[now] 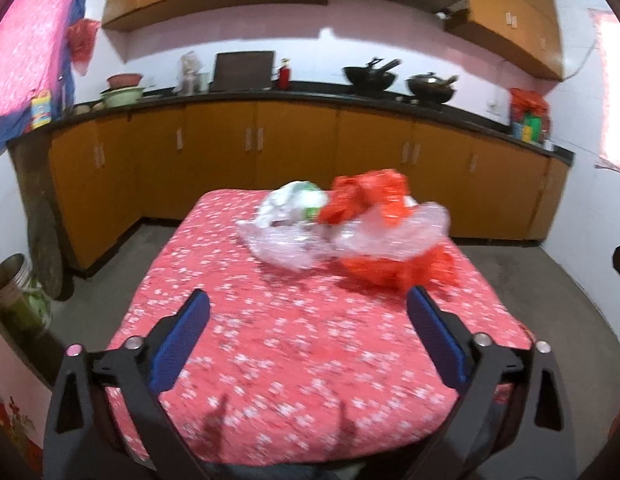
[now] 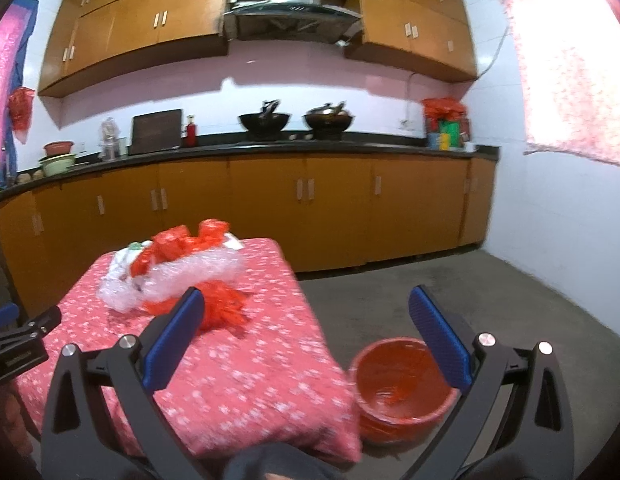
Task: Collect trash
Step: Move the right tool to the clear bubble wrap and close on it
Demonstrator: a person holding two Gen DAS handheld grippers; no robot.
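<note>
A heap of trash lies at the far end of a table with a red flowered cloth (image 1: 269, 340): clear bubble wrap (image 1: 386, 236), red plastic bags (image 1: 366, 196) and a white-green bag (image 1: 297, 200). My left gripper (image 1: 307, 304) is open and empty, above the near half of the table, short of the heap. In the right wrist view the heap (image 2: 177, 272) is at the left on the table (image 2: 249, 360). My right gripper (image 2: 305, 300) is open and empty, above the table's right edge. A red bin with a red liner (image 2: 398, 388) stands on the floor to the table's right.
Orange cabinets and a black counter (image 2: 269, 148) with woks, bowls and bottles run along the back wall. Grey floor (image 2: 510, 300) lies to the right of the table. A metal container (image 1: 13, 280) stands on the left. The left gripper's edge (image 2: 17, 344) shows in the right wrist view.
</note>
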